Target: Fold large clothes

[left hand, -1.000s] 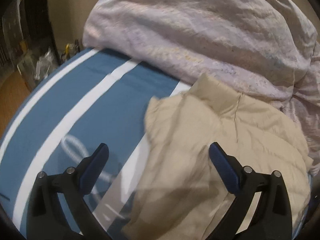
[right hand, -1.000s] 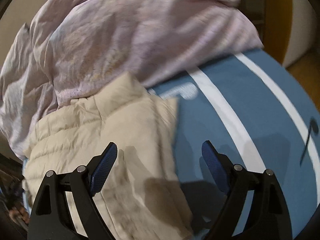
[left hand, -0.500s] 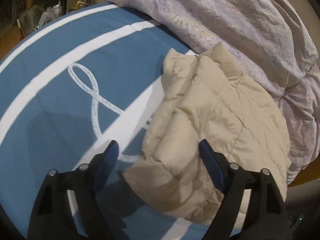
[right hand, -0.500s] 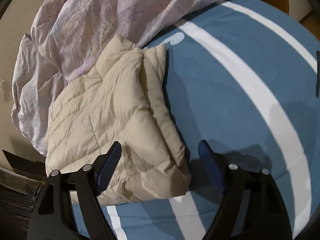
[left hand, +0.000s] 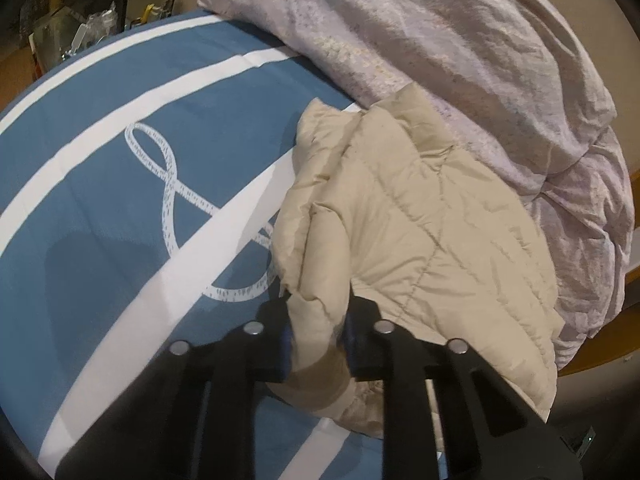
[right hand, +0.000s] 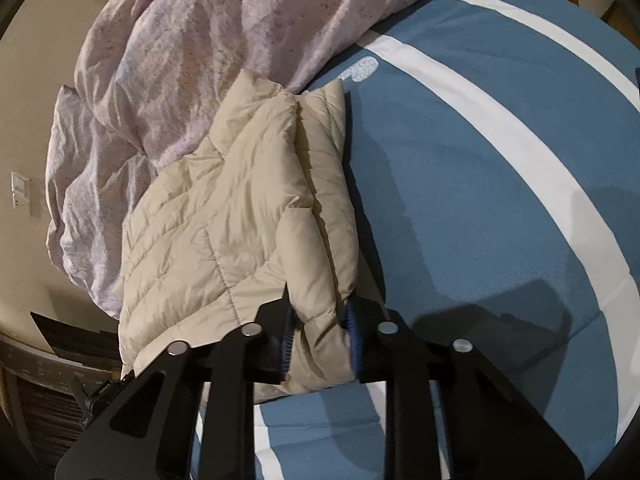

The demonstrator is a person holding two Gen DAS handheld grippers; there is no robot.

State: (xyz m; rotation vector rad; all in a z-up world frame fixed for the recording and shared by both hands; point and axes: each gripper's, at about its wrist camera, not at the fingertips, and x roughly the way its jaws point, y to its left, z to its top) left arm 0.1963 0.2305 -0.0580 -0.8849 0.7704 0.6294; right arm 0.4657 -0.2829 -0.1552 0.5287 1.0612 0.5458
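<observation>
A beige quilted puffer jacket [left hand: 420, 216] lies folded on a blue bed cover with white stripes [left hand: 100, 208]. My left gripper [left hand: 318, 332] is shut on the jacket's near left edge, with padded fabric bulging between the blue pads. In the right wrist view the jacket [right hand: 224, 220] lies left of centre, and my right gripper [right hand: 320, 340] is shut on its near right corner. The jacket's far end touches the rumpled duvet.
A rumpled pale pink duvet [left hand: 440, 48] is heaped along the far side of the bed and also shows in the right wrist view [right hand: 192, 48]. Clutter [left hand: 68, 36] sits beyond the bed's far left edge. A wall switch [right hand: 20, 192] is at the left.
Both grippers went from open above the jacket to shut on its near edge. They moved in closer to the fabric.
</observation>
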